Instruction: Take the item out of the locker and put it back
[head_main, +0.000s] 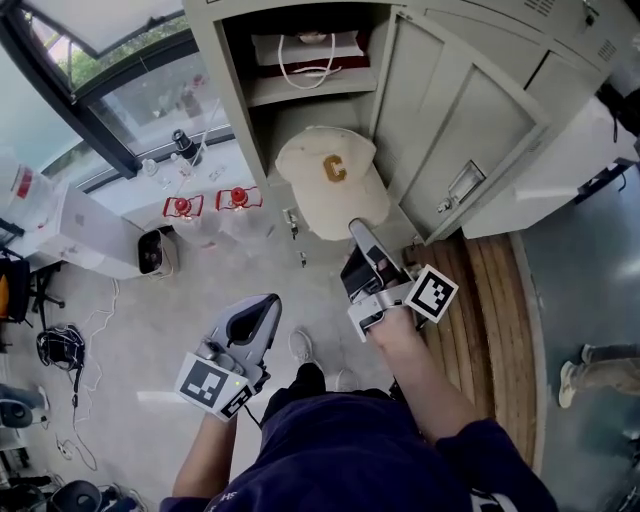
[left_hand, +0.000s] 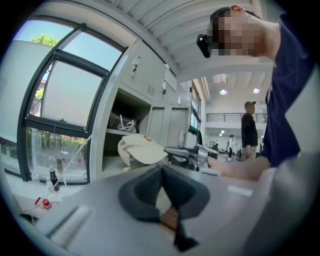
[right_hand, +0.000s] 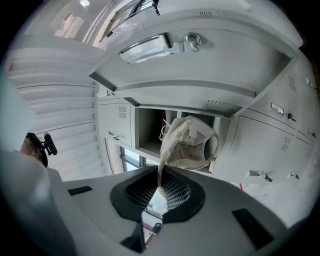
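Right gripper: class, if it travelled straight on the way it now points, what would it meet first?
The right gripper is shut on the cap, so the cap leads; straight ahead lies the open locker, probably its interior first, though depth is unclear.

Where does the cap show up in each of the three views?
Head view: cap at upper centre, in front of the open locker, its brim in the right gripper.
Left gripper view: cap left of centre, above the jaws.
Right gripper view: cap at centre, clamped at the jaws' tips, underside showing.
Shared landmark: the open locker behind it.
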